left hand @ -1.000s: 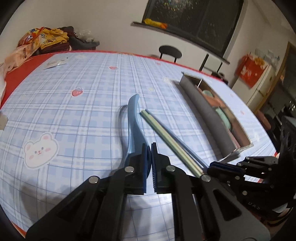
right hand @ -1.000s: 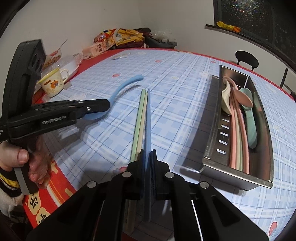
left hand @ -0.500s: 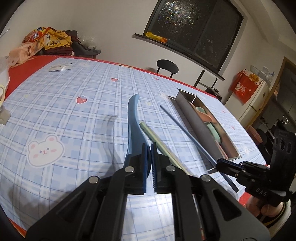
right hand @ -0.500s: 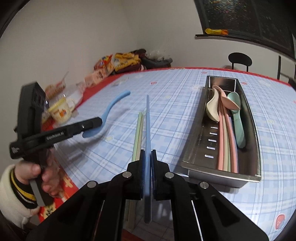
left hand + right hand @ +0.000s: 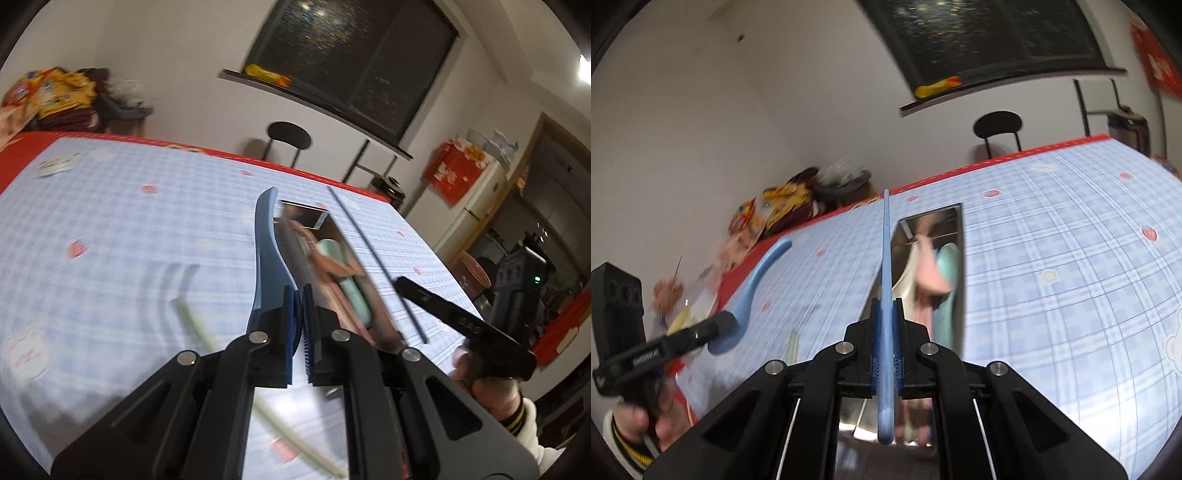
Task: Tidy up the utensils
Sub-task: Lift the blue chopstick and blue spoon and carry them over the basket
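Plaid tablecloth — left hand-held gripper grasps spoon, right hand-held gripper chopstick, above tray.

We saw a blue spoon and a blue chopstick held aloft, green chopsticks flat on the cloth, and pastel spoons filling the steel tray.

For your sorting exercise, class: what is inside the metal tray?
Inside the metal tray lie a pink spoon, a mint spoon and a cream spoon. The tongs and the blue chopstick cover its near end, so anything there is hidden.
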`<state>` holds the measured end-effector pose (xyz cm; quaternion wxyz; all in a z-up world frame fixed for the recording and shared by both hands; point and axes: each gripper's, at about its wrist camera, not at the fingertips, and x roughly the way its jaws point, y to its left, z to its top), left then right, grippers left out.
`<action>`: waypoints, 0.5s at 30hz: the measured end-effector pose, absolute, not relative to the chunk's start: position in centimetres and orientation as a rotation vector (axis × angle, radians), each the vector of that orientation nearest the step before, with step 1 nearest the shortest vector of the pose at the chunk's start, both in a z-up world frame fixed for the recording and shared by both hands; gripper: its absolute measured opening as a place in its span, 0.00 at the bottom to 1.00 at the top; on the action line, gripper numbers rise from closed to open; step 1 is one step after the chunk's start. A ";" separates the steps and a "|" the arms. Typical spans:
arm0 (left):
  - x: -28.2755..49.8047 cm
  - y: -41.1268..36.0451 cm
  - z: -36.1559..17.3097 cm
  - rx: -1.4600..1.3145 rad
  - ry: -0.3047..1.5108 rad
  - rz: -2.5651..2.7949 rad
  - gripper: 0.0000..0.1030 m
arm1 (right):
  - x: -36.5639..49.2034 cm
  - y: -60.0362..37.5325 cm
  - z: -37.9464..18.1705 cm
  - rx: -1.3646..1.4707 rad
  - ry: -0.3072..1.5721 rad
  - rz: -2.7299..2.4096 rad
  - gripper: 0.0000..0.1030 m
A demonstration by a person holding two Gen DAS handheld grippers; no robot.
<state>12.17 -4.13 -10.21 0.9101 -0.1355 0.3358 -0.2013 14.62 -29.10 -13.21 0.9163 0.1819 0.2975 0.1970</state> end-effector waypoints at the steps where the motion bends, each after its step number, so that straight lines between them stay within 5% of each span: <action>1: 12.7 -5.1 -10.1 -0.268 0.698 -0.425 0.08 | 15.1 -29.5 -13.6 0.397 0.614 0.402 0.06; 15: 20.2 -14.2 -14.0 -0.280 0.838 -0.407 0.08 | 16.6 -31.8 -16.3 0.529 0.678 0.405 0.07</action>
